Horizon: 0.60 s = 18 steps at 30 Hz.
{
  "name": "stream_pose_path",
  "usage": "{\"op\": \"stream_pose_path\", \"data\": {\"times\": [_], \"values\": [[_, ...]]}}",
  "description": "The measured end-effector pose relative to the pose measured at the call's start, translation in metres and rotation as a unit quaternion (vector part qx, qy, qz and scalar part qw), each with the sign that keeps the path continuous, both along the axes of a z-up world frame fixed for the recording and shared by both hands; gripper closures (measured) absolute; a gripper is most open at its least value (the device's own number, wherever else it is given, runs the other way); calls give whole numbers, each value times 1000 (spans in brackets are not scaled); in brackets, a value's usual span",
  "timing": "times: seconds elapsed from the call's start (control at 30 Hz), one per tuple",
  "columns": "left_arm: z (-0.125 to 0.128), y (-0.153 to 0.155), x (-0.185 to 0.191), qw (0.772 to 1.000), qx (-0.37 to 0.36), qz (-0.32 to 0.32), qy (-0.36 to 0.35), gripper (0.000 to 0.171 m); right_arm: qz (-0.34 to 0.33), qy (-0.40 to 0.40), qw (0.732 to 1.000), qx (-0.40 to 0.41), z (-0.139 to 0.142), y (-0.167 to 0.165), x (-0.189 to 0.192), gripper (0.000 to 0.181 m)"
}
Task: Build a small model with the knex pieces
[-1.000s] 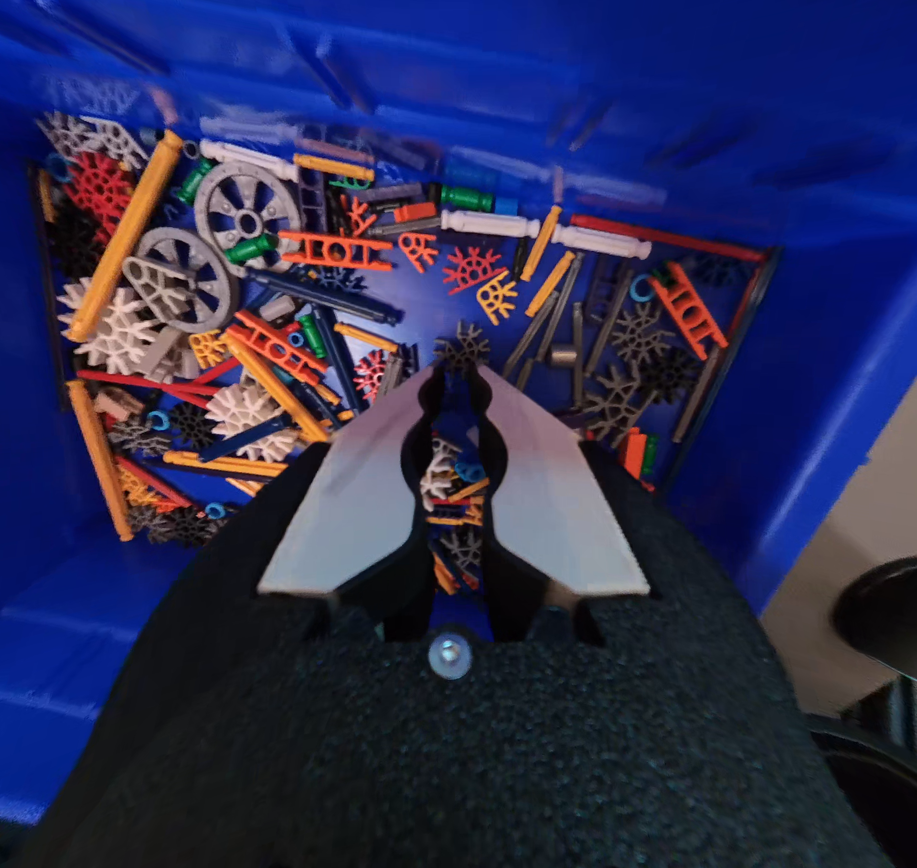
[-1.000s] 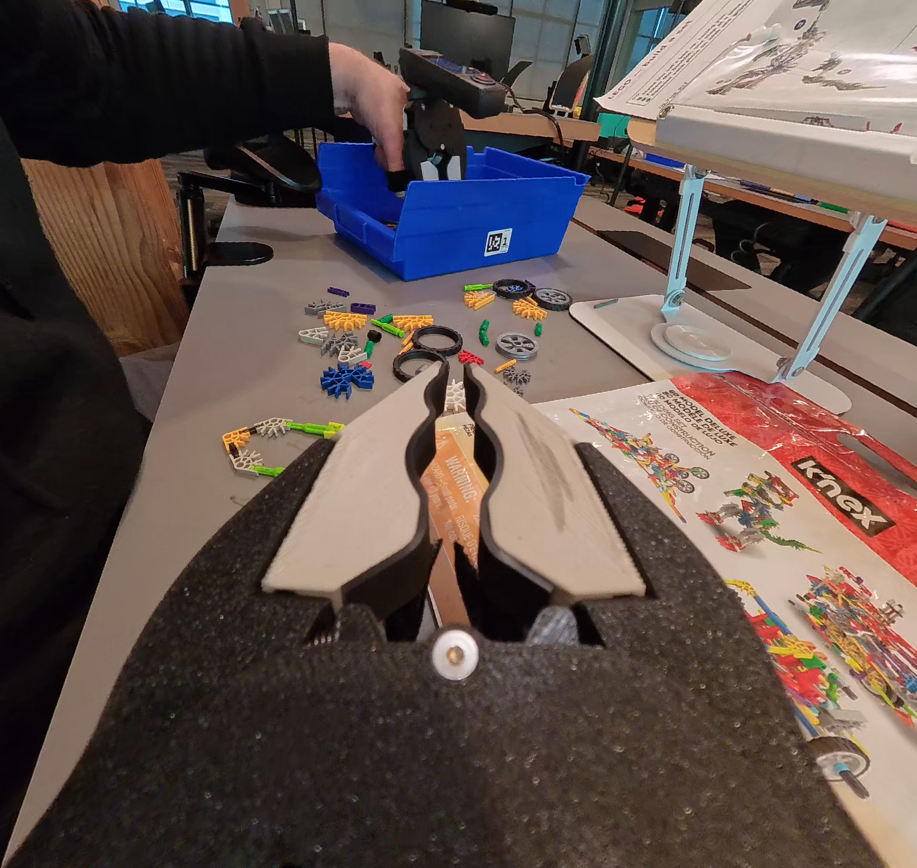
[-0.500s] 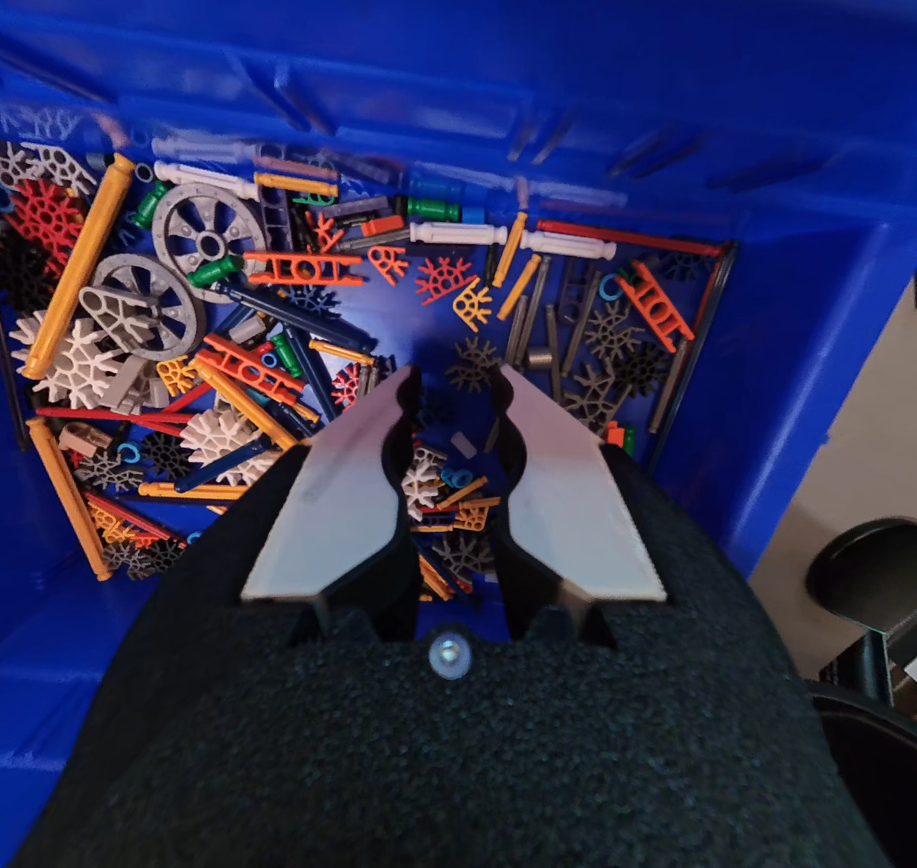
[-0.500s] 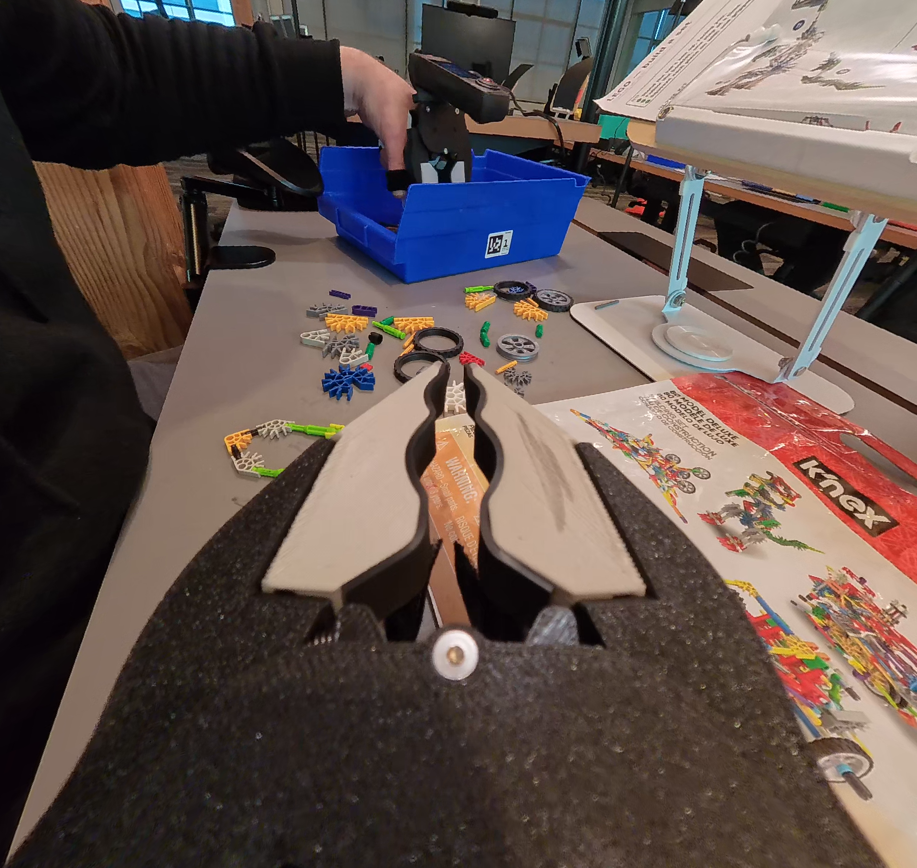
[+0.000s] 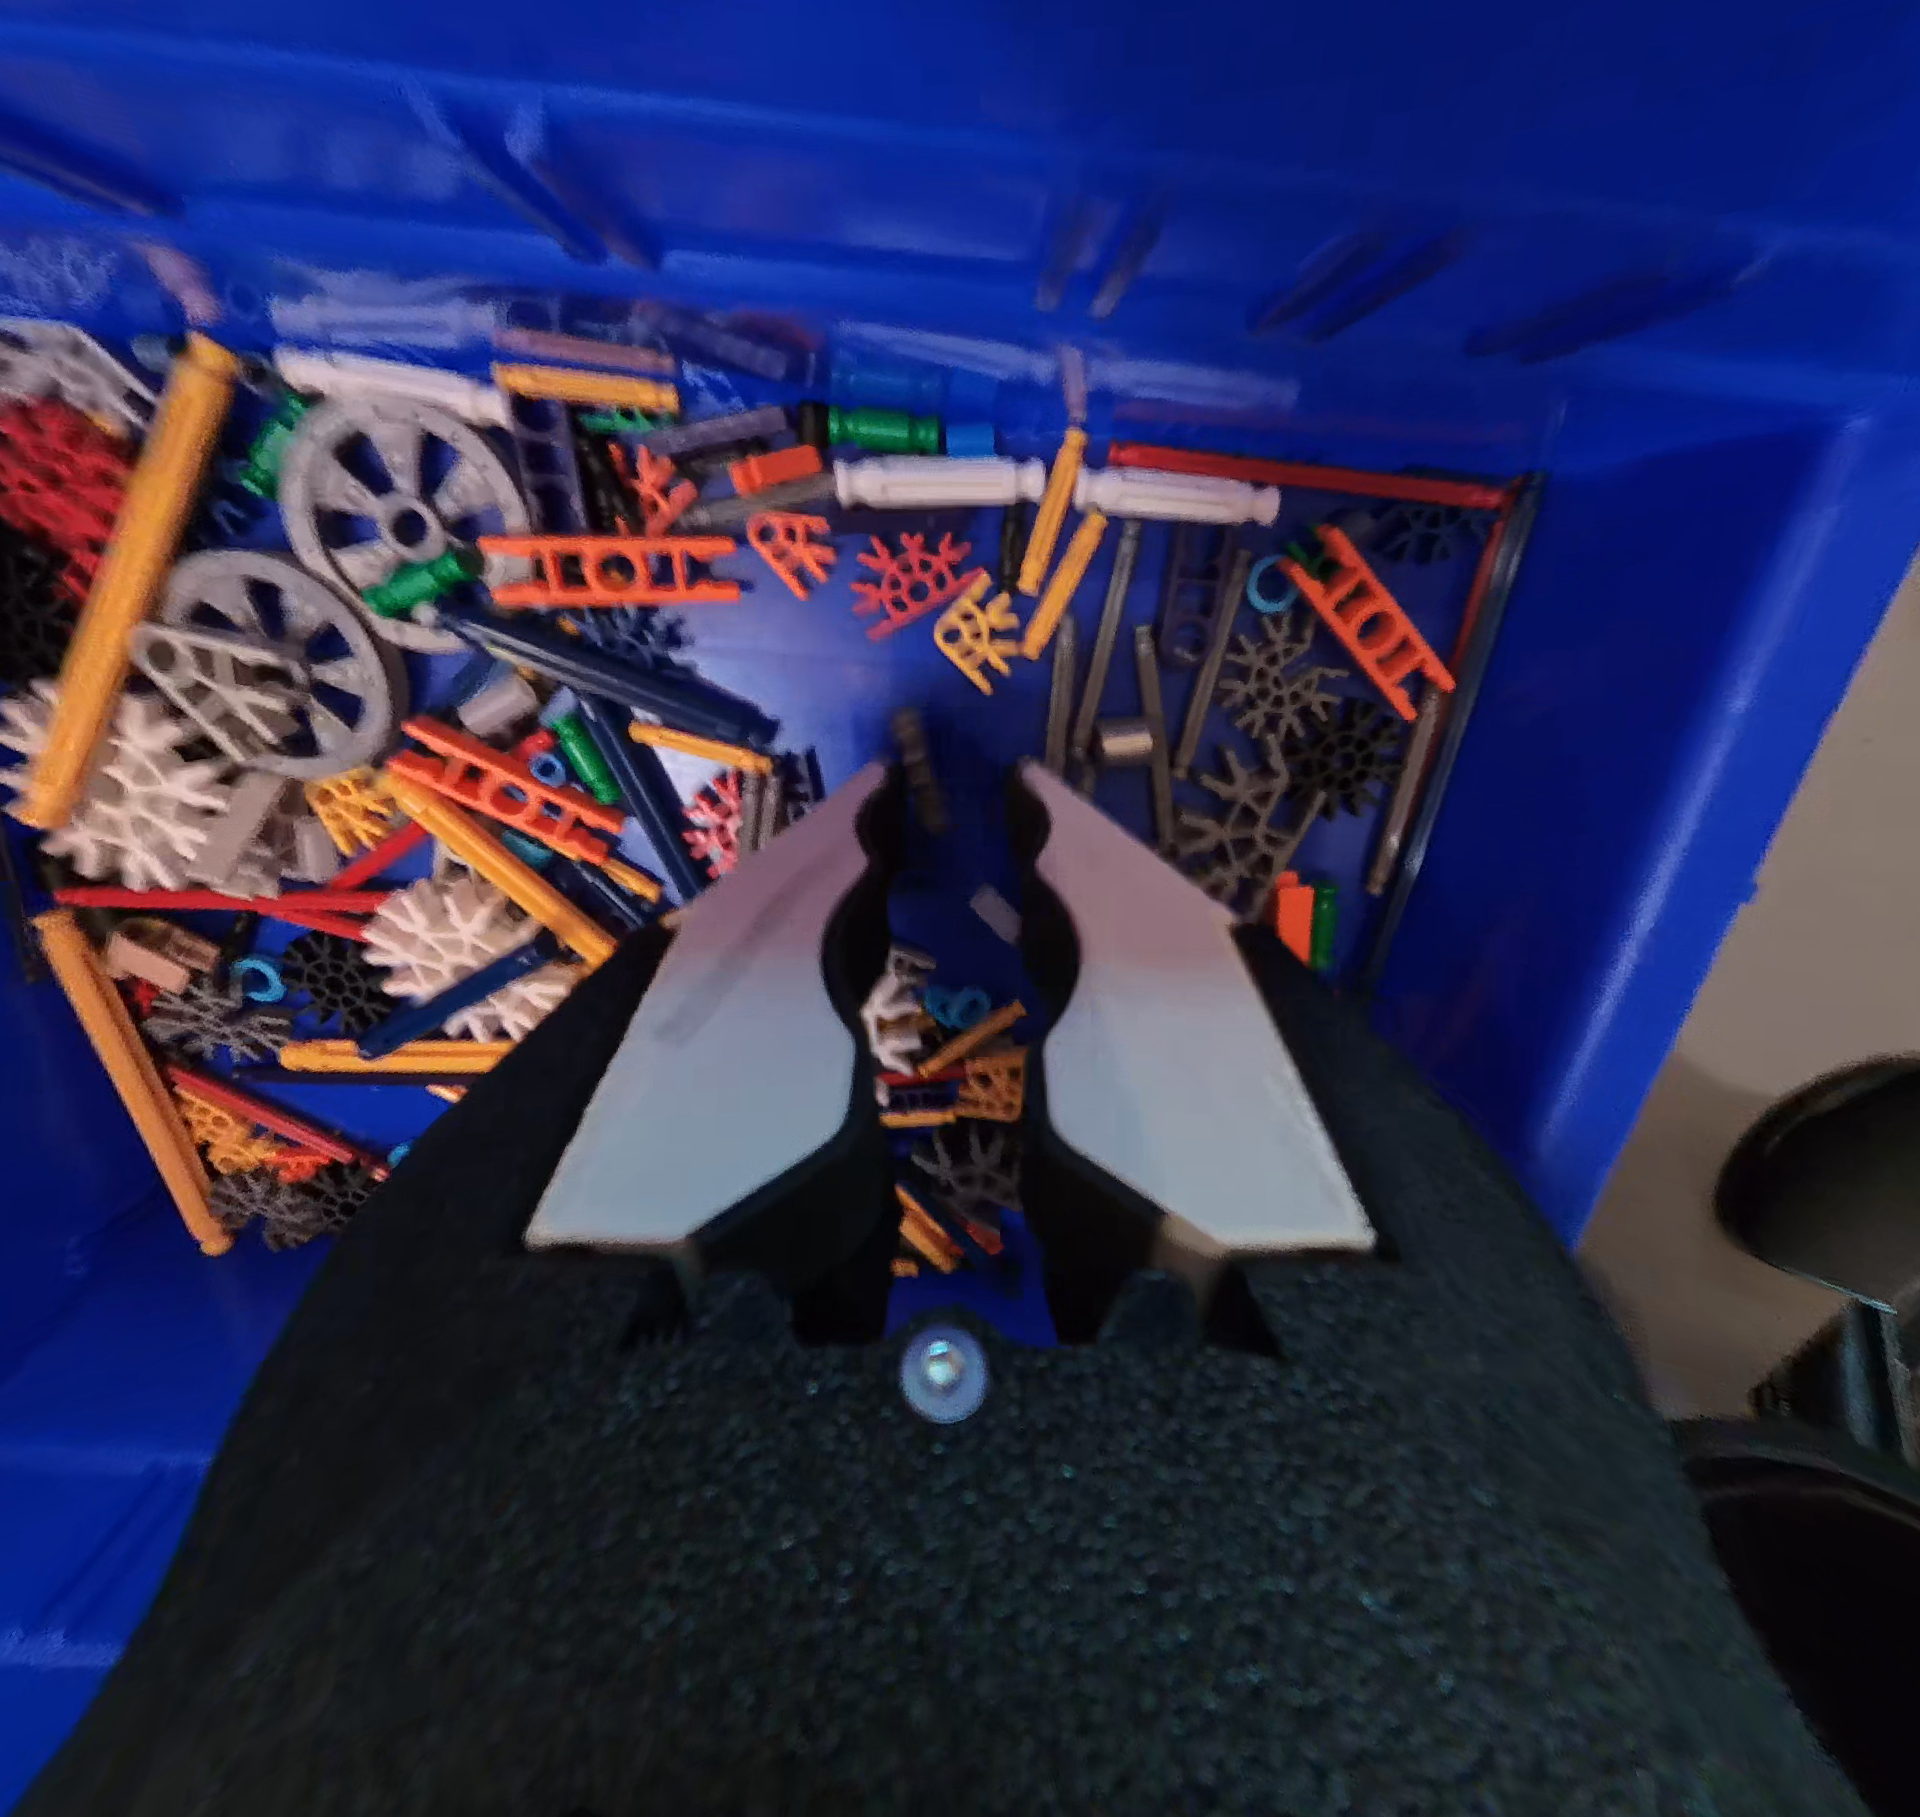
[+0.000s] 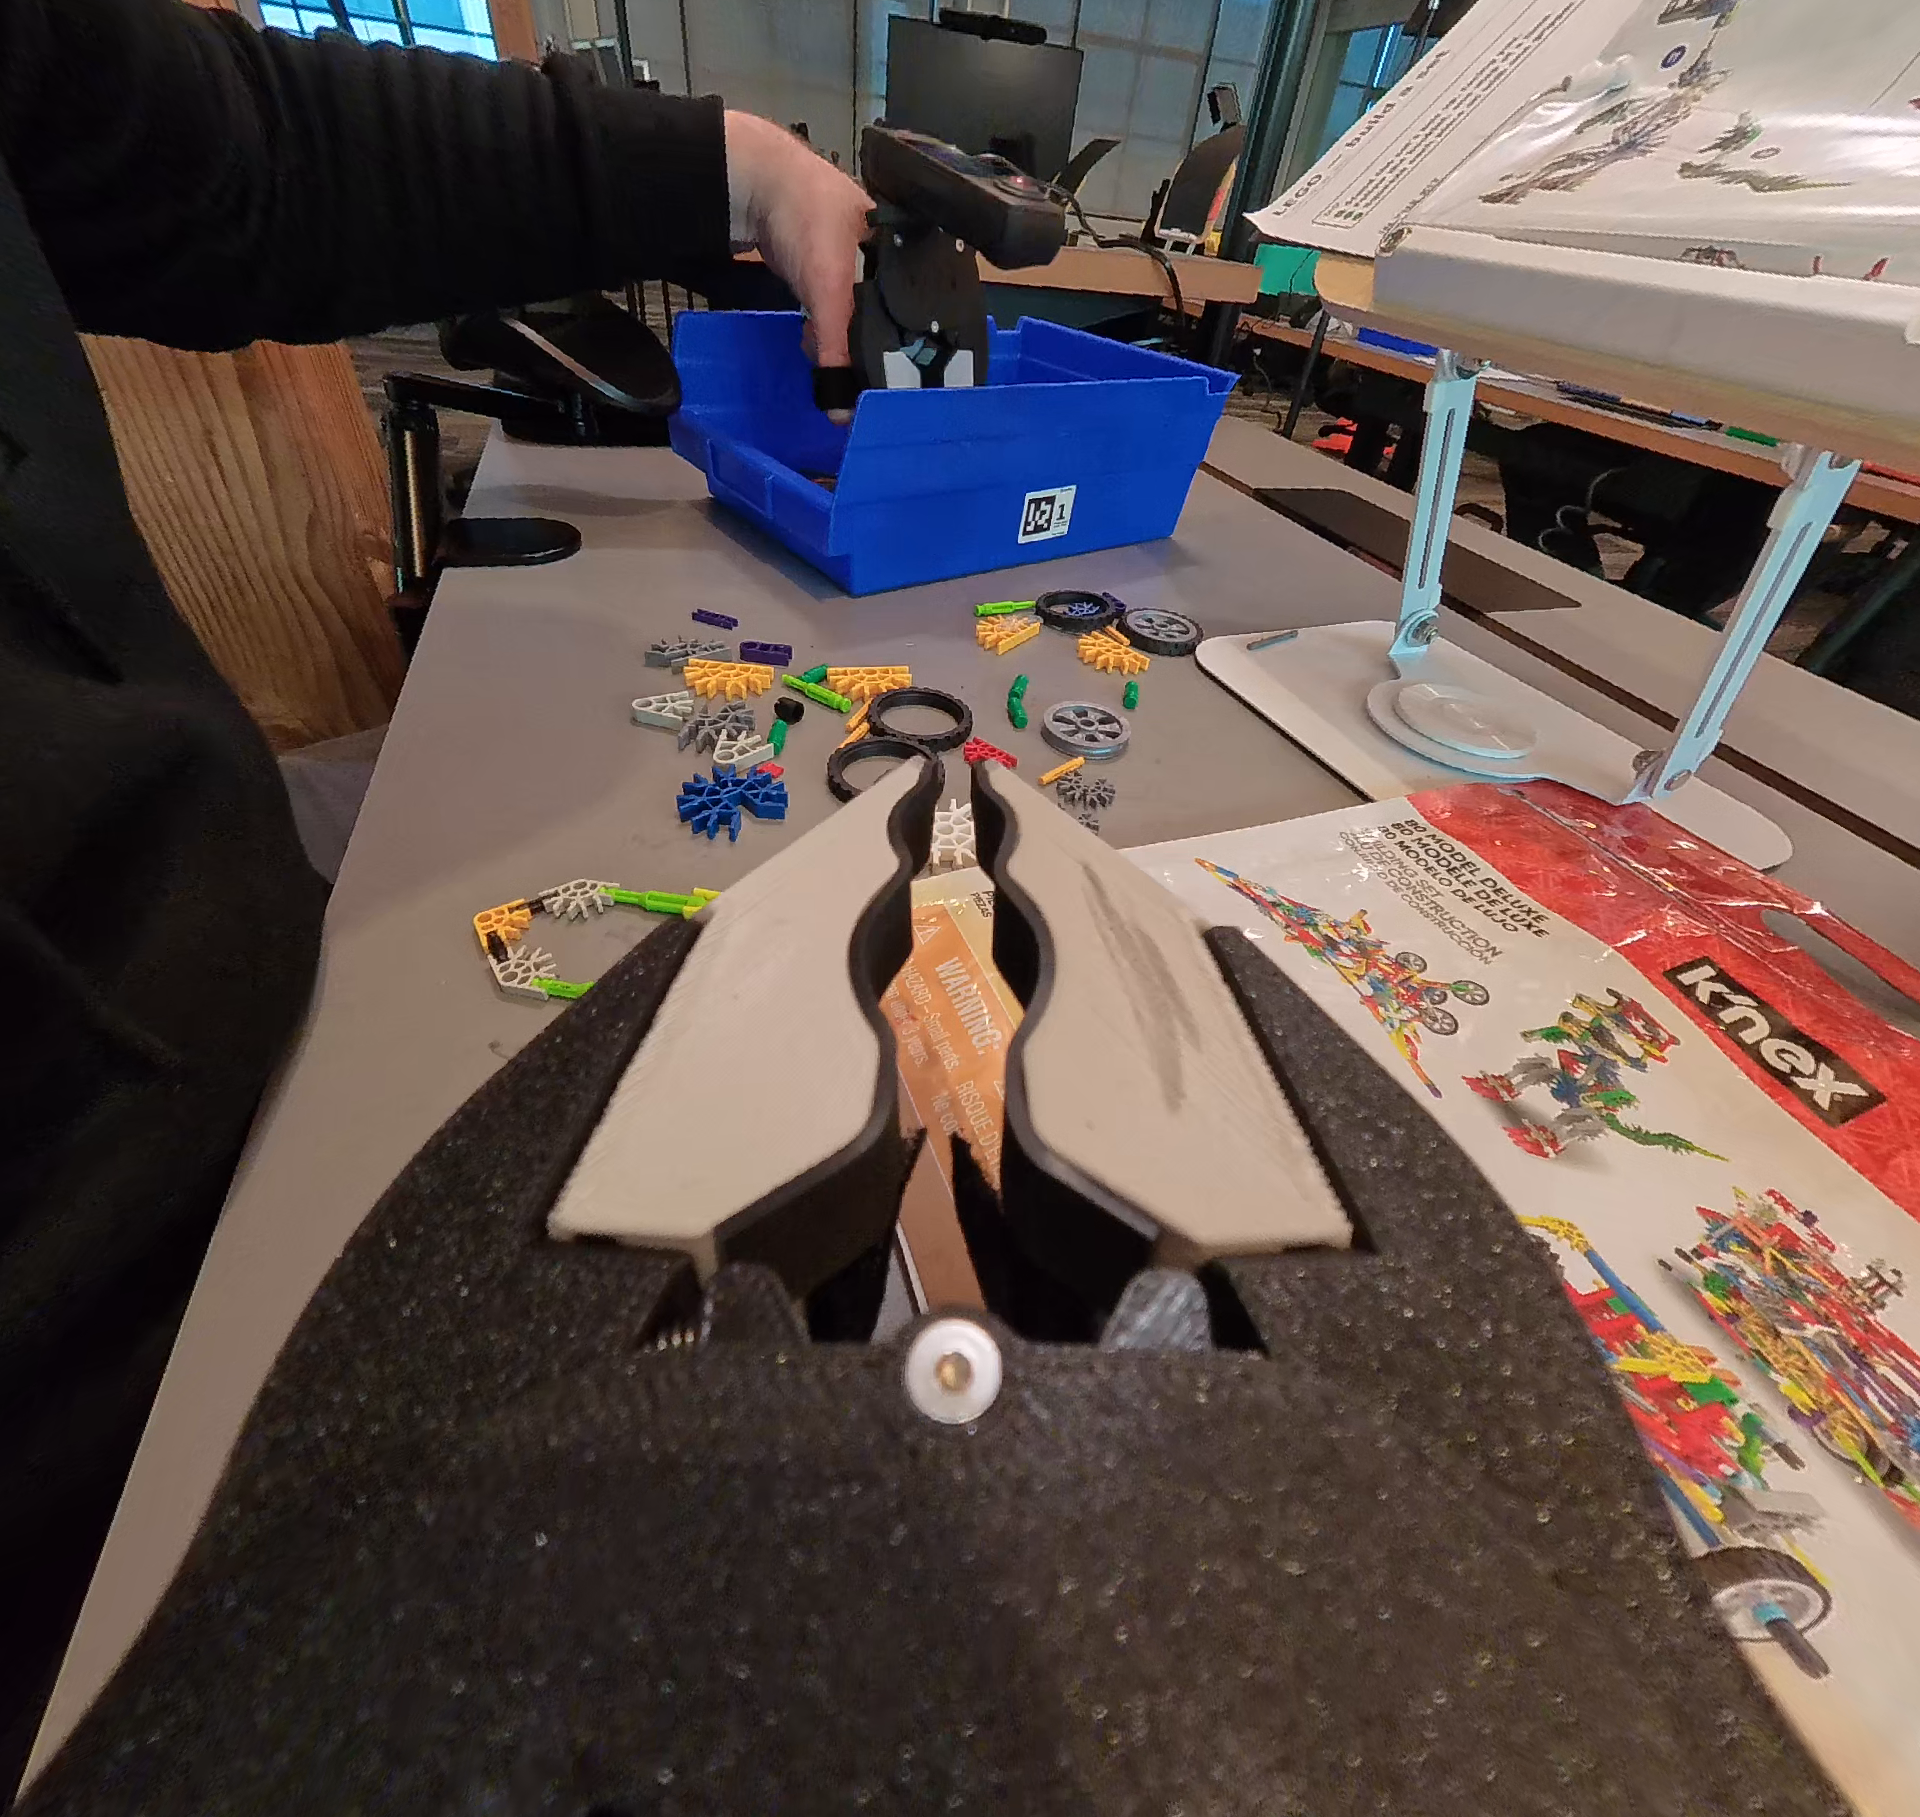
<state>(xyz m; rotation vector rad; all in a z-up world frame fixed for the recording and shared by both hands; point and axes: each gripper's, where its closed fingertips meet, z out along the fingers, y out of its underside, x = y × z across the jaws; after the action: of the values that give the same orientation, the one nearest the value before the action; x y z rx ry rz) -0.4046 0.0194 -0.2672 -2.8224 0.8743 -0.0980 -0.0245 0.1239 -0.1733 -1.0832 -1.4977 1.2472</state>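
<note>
Grey tabletop point(image 6: 520, 707), strewn with plastic rods and connectors: my left gripper point(image 5: 951, 780), jaws apart, hangs inside the blue bin point(image 5: 1039, 157) over a dark rod point(image 5: 923, 770), light, stiff, probably best pinched mid-shaft. My right gripper point(image 6: 958, 775) hovers nearly closed, empty.

Blue bin point(image 5: 1039, 157): glossy moulded plastic, same for the rods and wheels point(image 5: 400, 520) inside. Left gripper point(image 5: 951, 780) fingers smooth matt grey, body rough black grainy foam-like. Right gripper point(image 6: 951, 775) same finish. Table point(image 6: 540, 728) matt grey, smooth. Bag point(image 6: 1558, 988) at right edge glossy crinkled film. Post point(image 6: 249, 520) bare wood
</note>
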Motion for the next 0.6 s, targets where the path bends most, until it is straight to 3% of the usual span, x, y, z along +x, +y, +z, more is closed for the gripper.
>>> {"op": "stream_pose_path", "data": {"times": [0.4, 0.6], "values": [[4, 7, -8, 999, 36, 3, 14, 163, 0, 0, 1000, 1, 0, 0, 0, 176], [45, 5, 2, 995, 95, 22, 13, 164, 2, 2, 1000, 2, 0, -1, 0, 176]]}}
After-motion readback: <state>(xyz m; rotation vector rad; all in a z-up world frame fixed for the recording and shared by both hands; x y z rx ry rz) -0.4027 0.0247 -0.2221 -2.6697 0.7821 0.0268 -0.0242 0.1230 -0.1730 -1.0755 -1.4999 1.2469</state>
